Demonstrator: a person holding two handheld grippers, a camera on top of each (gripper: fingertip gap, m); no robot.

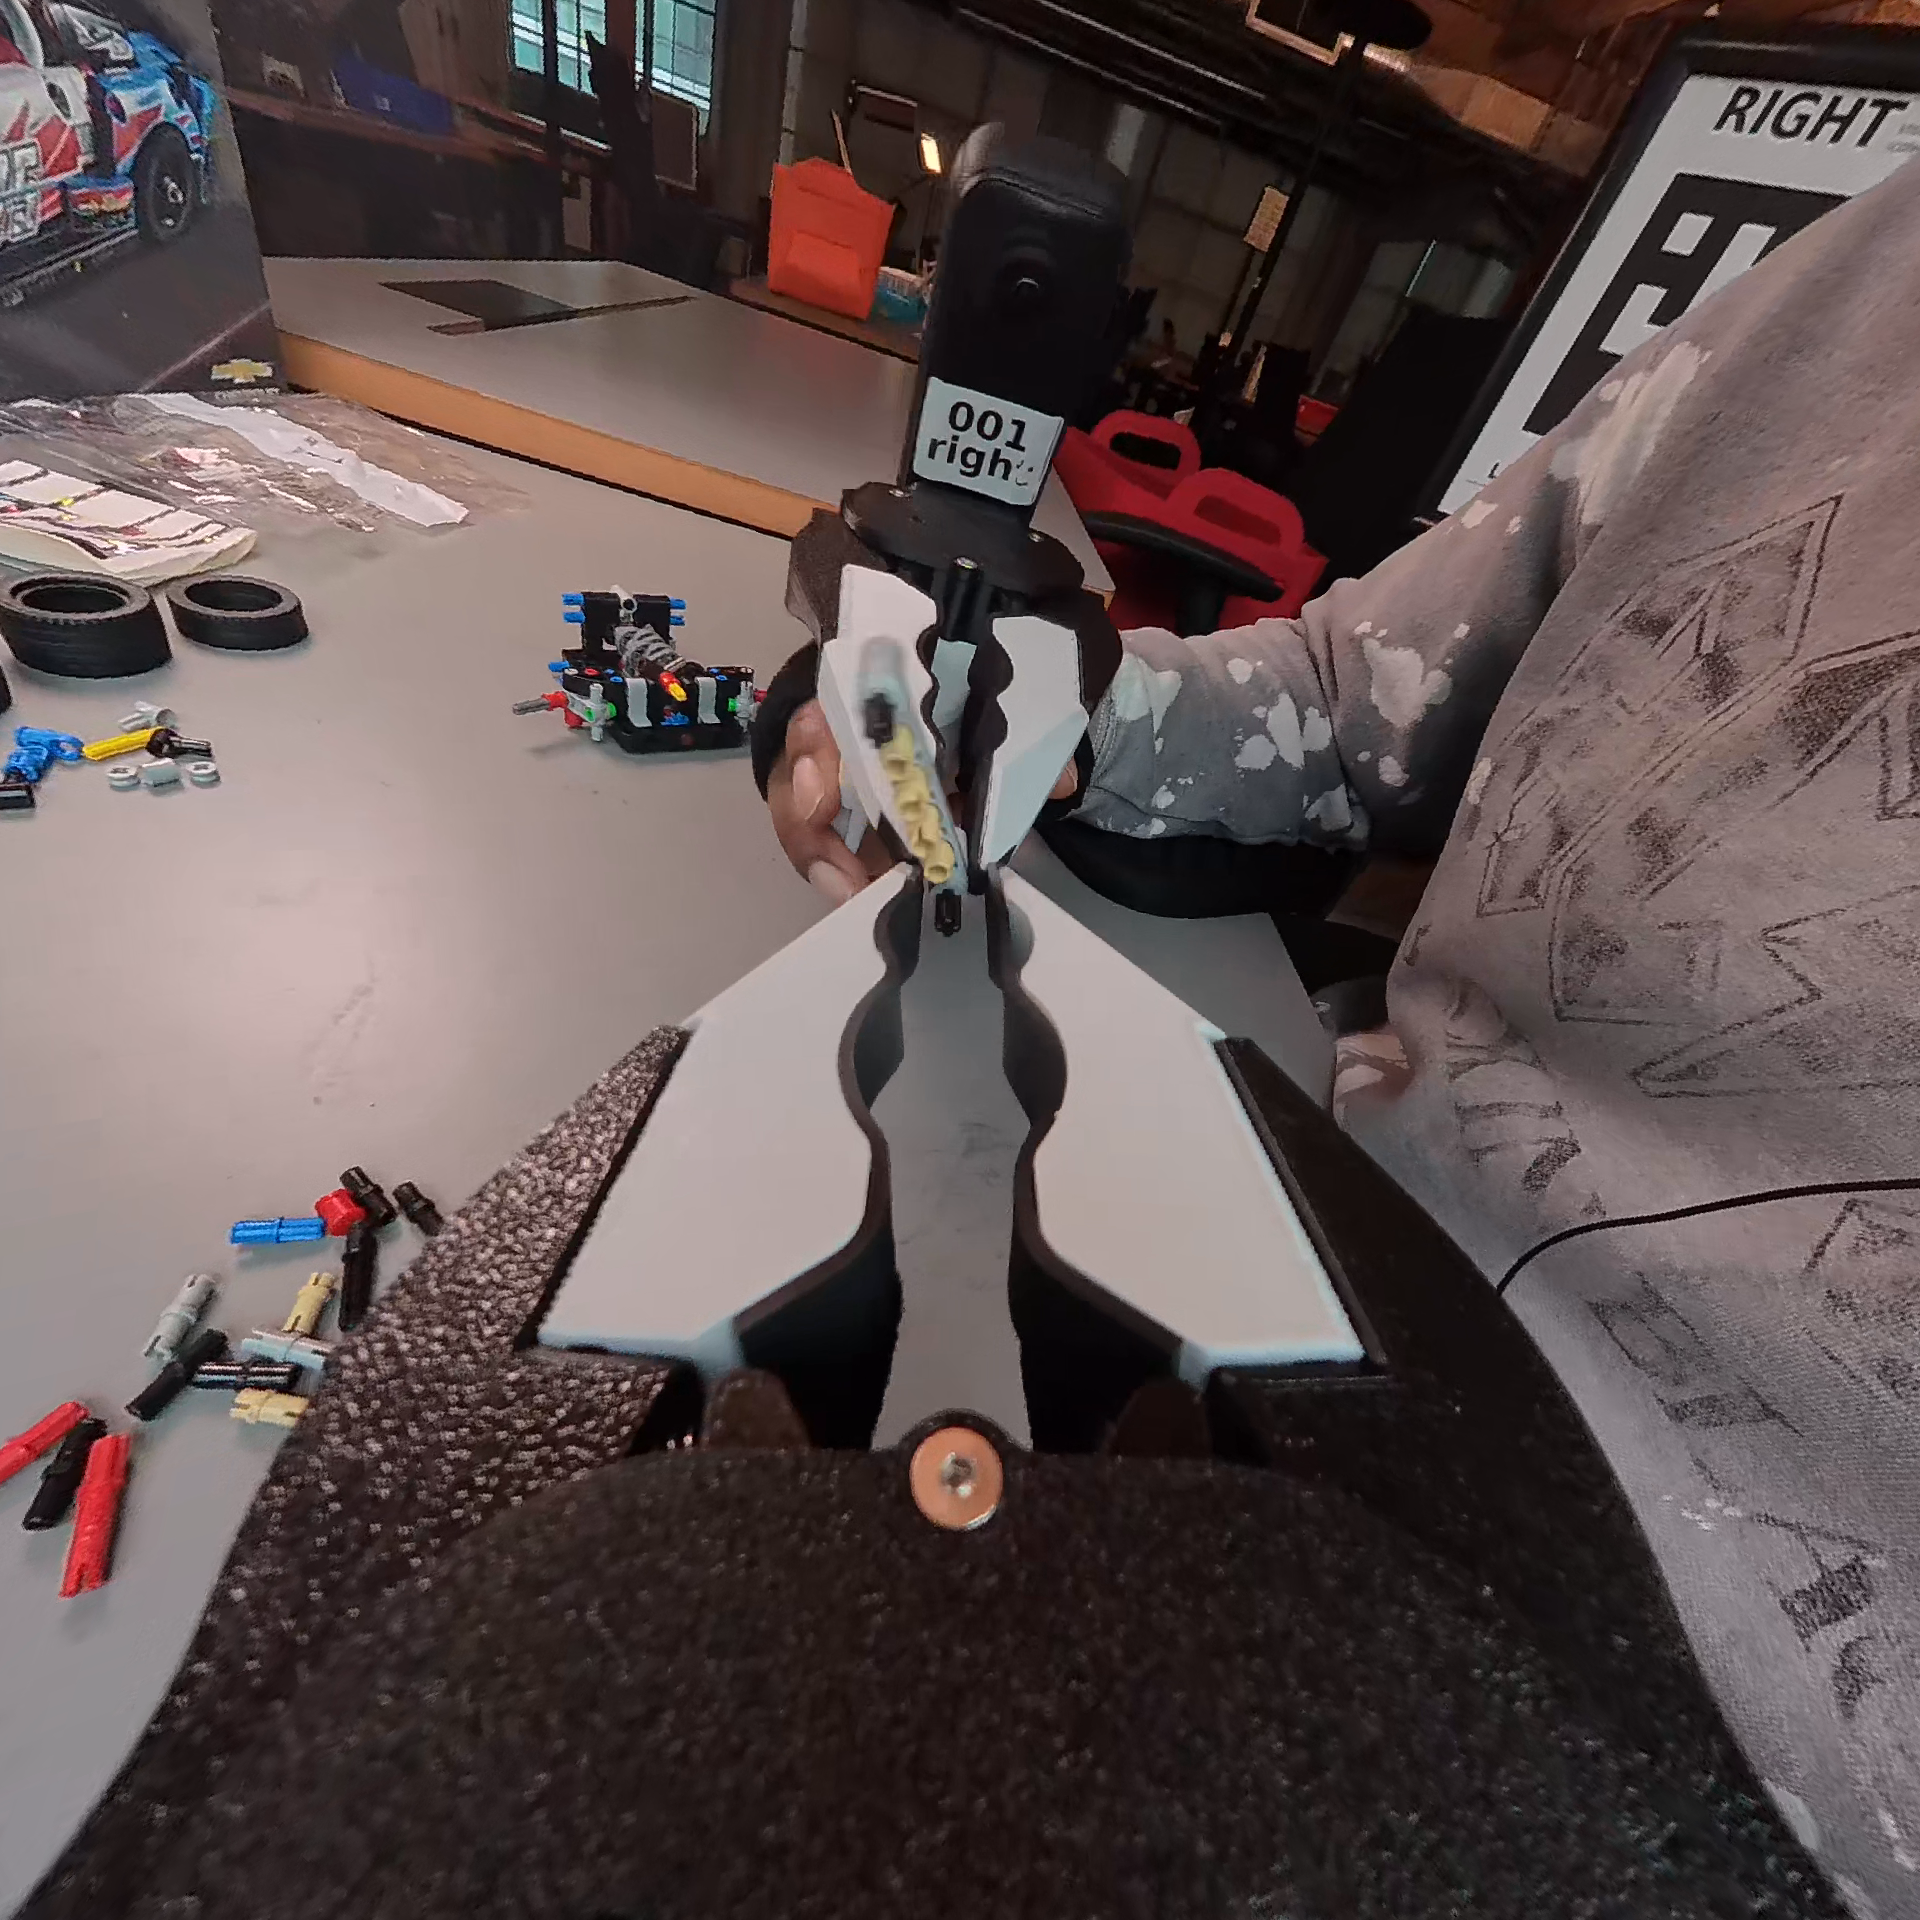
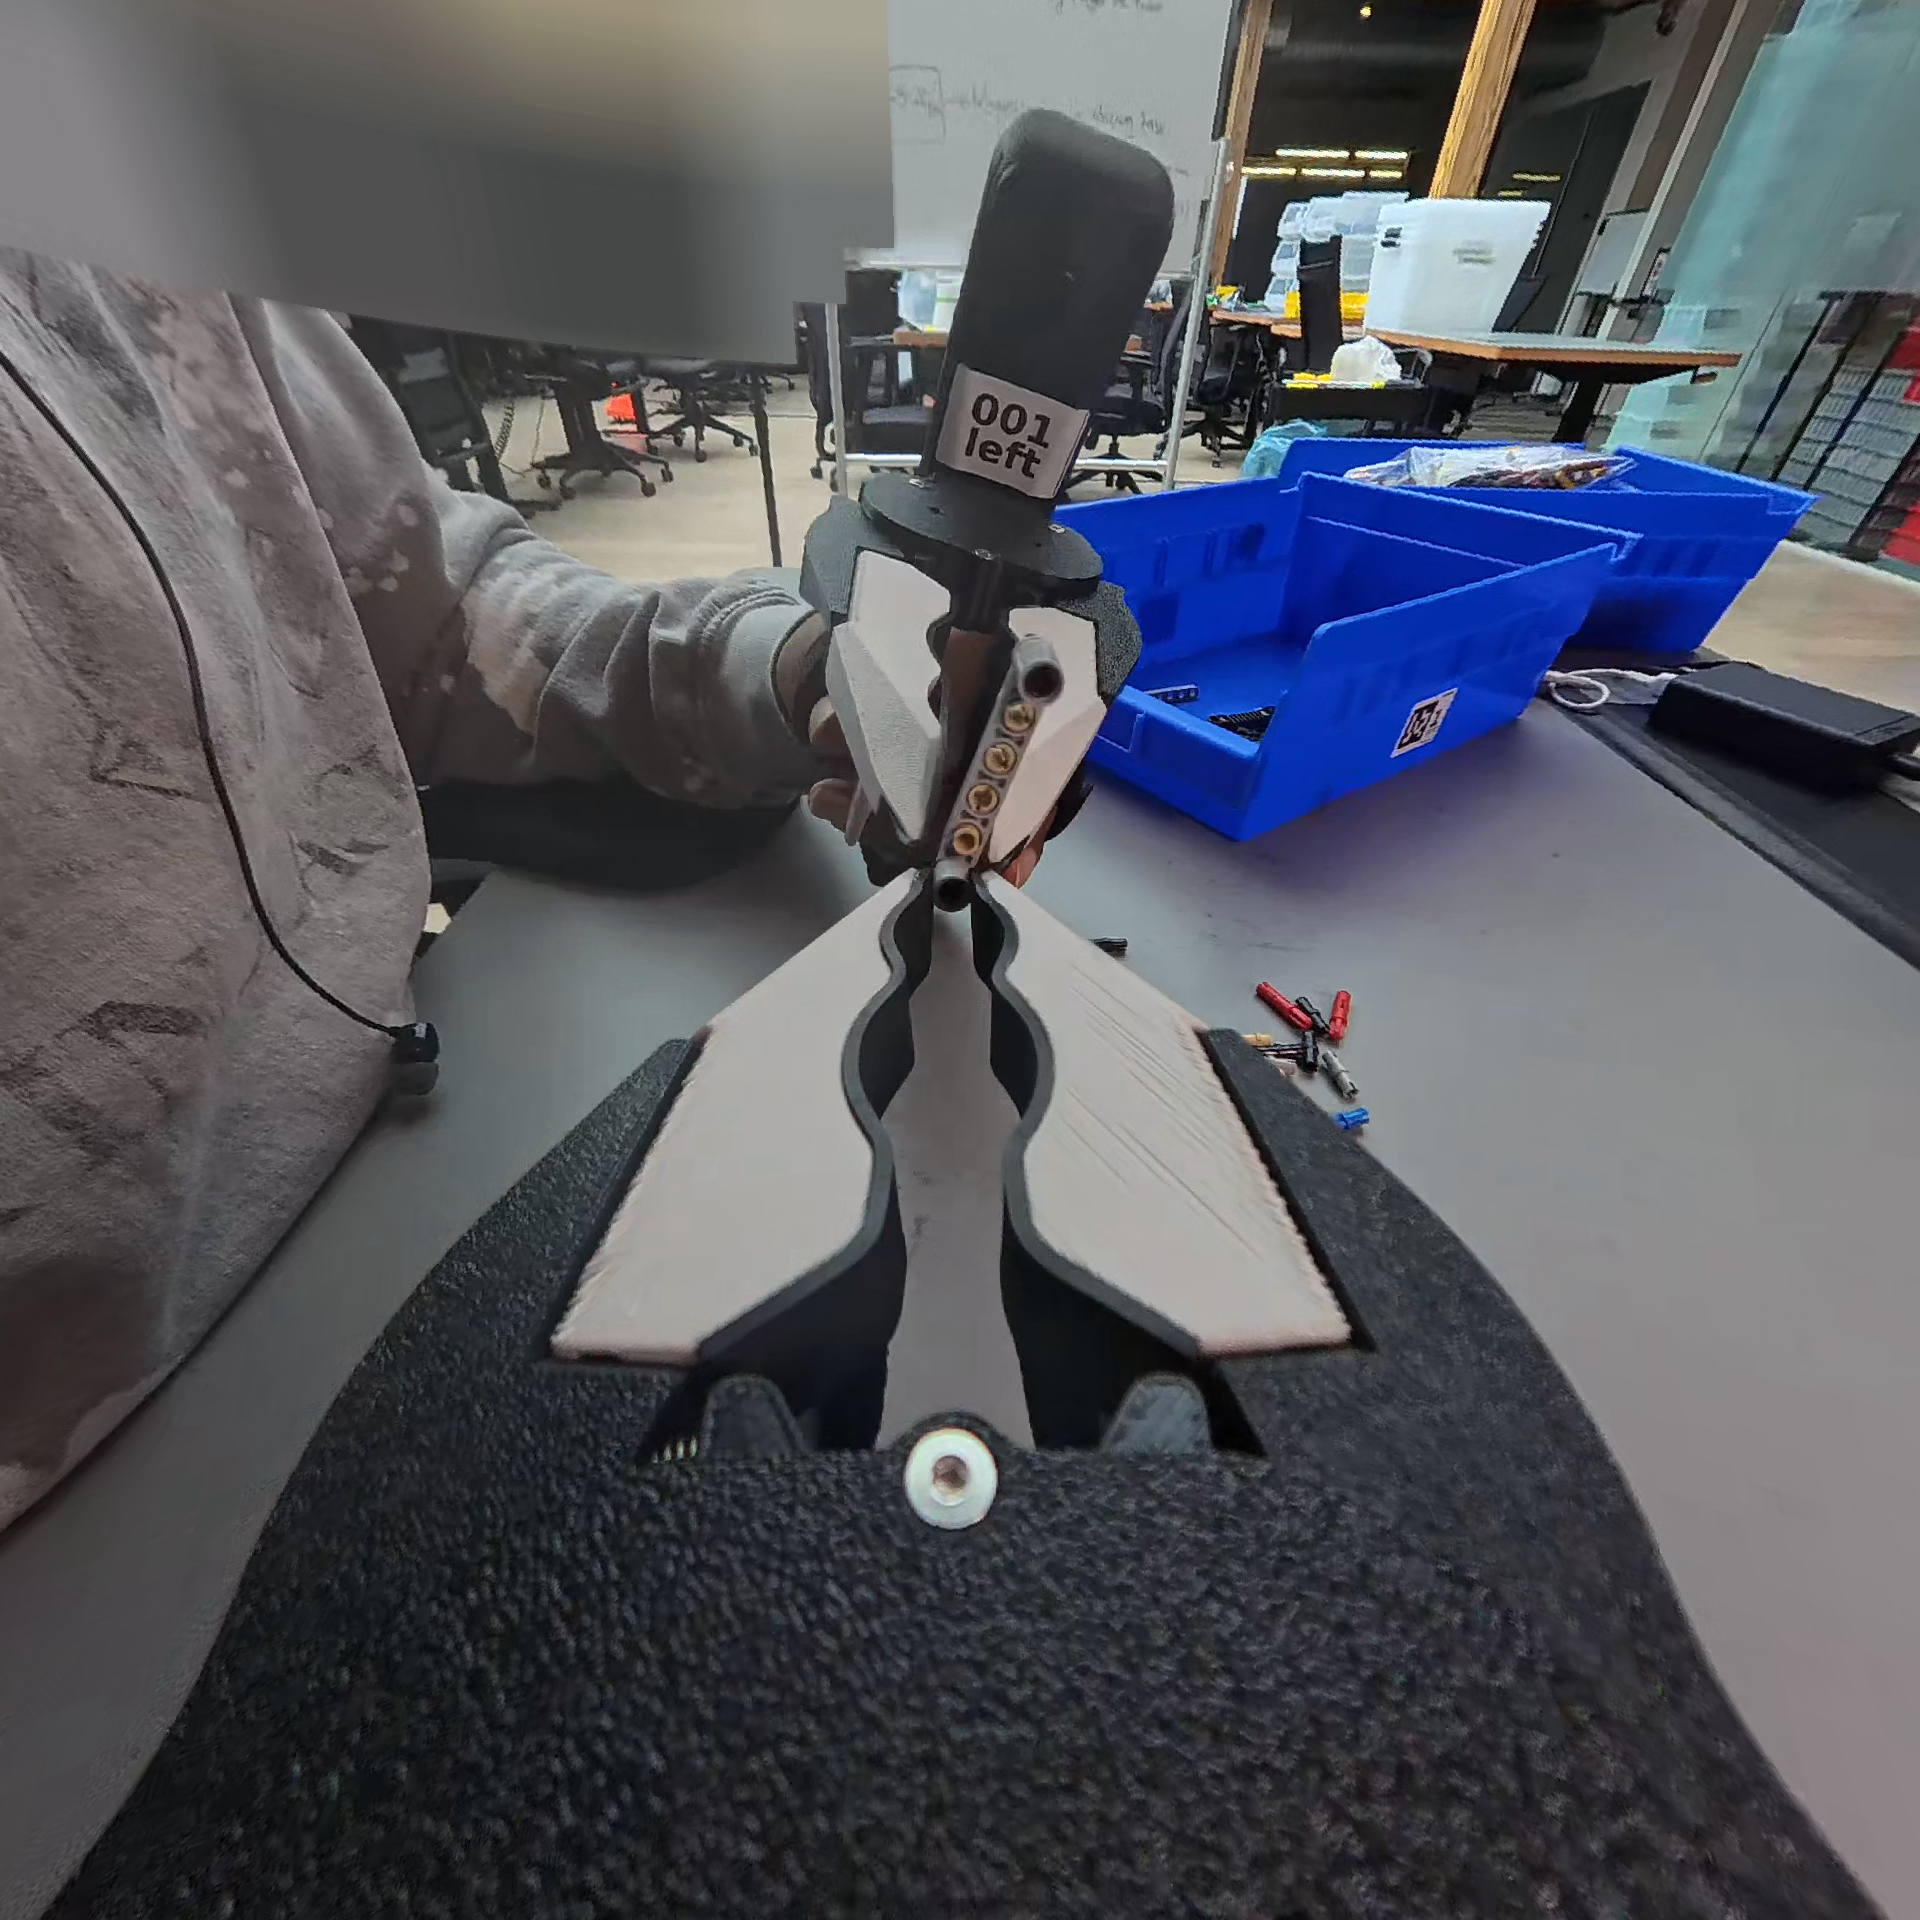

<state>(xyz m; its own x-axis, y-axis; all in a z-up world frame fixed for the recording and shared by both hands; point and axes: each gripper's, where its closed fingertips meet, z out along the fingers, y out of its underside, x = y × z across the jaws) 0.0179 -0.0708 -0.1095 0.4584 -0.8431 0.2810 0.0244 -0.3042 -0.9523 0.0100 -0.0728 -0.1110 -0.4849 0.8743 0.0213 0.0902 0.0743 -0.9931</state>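
1. Two grippers meet tip to tip above the grey table [image 1: 416,935], each pointing at the other.
2. We see the right gripper [image 2: 951,896] clenched on the lower end of a grey Technic beam [image 2: 992,764], which slants up from the tips and carries a row of tan pins in its holes.
3. We see the left gripper [image 1: 945,902] pinched on a black pin [image 1: 947,914] that sticks out of the beam's lowest hole; a second black pin sits in the top hole.
4. The beam is held in the air, clear of the table, between the two sets of fingertips.
5. Beyond the left gripper, a partly built black model [image 1: 655,686] stands on the table, with two black tyres [image 1: 83,623] farther left.
6. Loose pins [image 1: 291,1309] in red, blue, black, tan and grey lie just beside the left gripper's body.
7. Past the right gripper, blue bins [image 2: 1351,644] rest on the table.
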